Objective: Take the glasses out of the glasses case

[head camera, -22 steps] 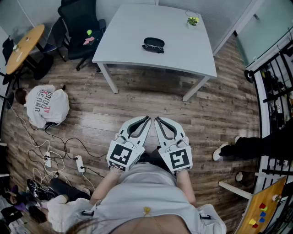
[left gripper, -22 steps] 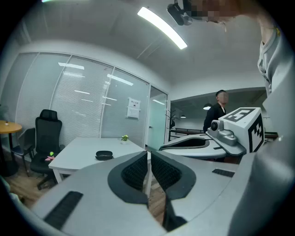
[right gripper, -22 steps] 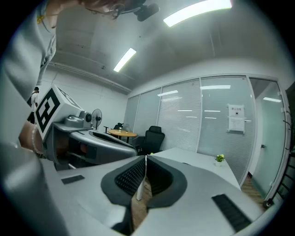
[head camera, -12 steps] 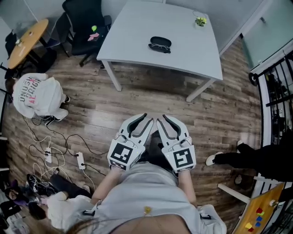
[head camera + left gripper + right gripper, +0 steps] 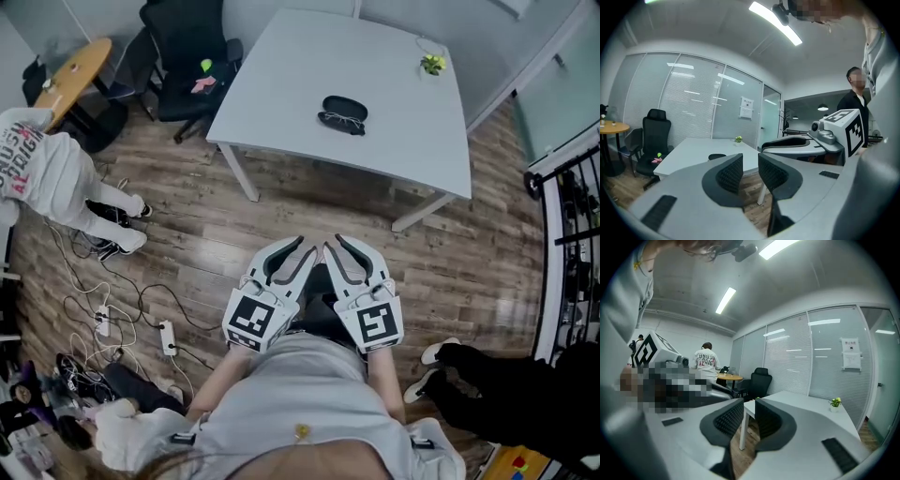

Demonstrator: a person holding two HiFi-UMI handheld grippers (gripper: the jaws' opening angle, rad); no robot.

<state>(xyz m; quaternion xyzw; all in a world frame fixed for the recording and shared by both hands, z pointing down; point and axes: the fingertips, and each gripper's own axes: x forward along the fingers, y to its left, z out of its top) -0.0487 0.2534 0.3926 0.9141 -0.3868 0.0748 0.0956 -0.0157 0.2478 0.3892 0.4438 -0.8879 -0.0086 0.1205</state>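
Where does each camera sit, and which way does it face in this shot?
Head view: on the person's head, looking steeply down at the wooden floor and the white rectangular table; shows torso, forearms, left tongs and right tongs.
Left gripper view: rides the left tongs, facing the table; jaws slightly apart, empty; right tongs alongside.
Right gripper view: rides the right tongs, facing the table and a black office chair; jaws slightly apart, empty.
Shared: all three show the table and its small green potted plant.
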